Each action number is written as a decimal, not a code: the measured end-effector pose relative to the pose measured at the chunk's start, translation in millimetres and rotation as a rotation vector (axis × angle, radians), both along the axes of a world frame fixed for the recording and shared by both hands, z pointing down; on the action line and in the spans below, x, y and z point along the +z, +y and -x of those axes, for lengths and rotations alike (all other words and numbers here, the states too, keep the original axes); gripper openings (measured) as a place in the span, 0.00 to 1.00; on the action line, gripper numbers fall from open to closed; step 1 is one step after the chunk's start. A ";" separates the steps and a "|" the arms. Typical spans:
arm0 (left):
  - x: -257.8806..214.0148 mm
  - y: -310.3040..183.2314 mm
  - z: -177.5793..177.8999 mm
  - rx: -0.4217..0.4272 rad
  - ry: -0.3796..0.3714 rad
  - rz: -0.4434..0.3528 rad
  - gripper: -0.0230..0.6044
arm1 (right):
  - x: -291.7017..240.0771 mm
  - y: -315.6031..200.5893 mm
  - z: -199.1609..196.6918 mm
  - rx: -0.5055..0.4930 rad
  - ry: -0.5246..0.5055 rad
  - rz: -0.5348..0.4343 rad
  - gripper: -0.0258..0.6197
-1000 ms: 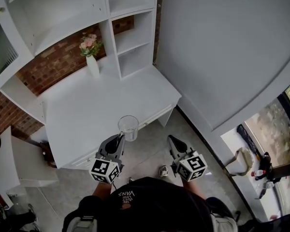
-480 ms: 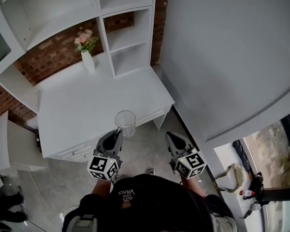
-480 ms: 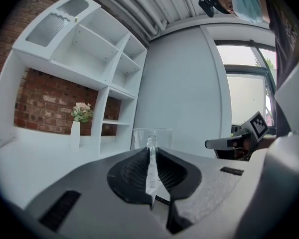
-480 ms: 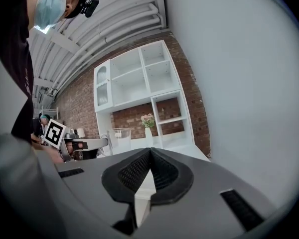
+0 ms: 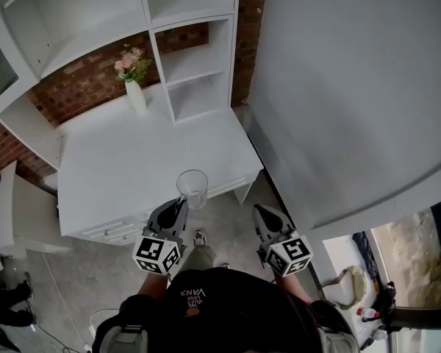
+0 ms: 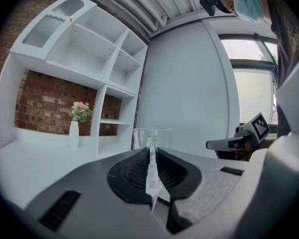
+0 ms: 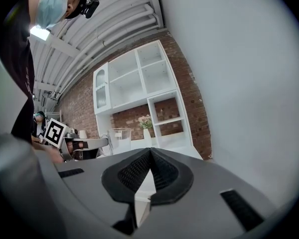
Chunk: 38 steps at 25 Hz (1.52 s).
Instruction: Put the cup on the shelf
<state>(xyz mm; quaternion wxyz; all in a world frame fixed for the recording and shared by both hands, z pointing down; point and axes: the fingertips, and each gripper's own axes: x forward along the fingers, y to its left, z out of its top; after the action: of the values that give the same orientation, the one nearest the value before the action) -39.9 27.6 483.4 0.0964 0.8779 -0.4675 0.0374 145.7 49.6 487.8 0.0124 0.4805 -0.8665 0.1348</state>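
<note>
A clear glass cup (image 5: 193,188) hangs upright over the front edge of the white desk (image 5: 117,175), pinched at its rim by my left gripper (image 5: 179,201), which is shut on it. From the left gripper view the cup (image 6: 152,138) stands just past the closed jaws. My right gripper (image 5: 259,213) is shut and holds nothing, level with the left one and to its right, over the floor. In the right gripper view the cup (image 7: 120,139) shows at the left. The white shelf unit (image 5: 195,57) rises at the back of the desk, with open cubbies.
A white vase with pink flowers (image 5: 134,83) stands on the desk near the shelf unit. A brick wall (image 5: 81,94) backs the desk. A large grey wall panel (image 5: 353,87) fills the right side. A white cabinet (image 5: 7,219) stands left of the desk.
The view has shifted slightly; desk and shelf sit a little farther right and lower in the head view. Both grippers and the cup keep nearly the same place.
</note>
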 end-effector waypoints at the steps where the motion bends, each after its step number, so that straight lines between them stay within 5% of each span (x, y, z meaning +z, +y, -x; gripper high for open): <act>1: -1.1 -7.3 -0.9 0.004 -0.002 -0.004 0.08 | 0.0 -6.0 -0.2 0.001 0.000 -0.001 0.04; 14: -13.5 -131.3 -8.9 0.071 0.010 -0.030 0.08 | -4.8 -102.9 4.9 0.049 0.005 0.002 0.04; 28: -30.0 -254.7 30.7 0.123 0.001 -0.087 0.08 | -5.9 -201.7 42.5 0.114 0.018 -0.008 0.04; 38: -42.9 -306.7 26.4 0.064 0.007 -0.147 0.08 | 7.8 -227.3 39.4 0.079 0.001 0.018 0.04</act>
<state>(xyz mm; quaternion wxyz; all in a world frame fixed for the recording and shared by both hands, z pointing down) -66.3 -279.1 440.5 0.0319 0.8972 -0.4404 0.0031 106.3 -177.7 495.7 0.0119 0.5142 -0.8456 0.1425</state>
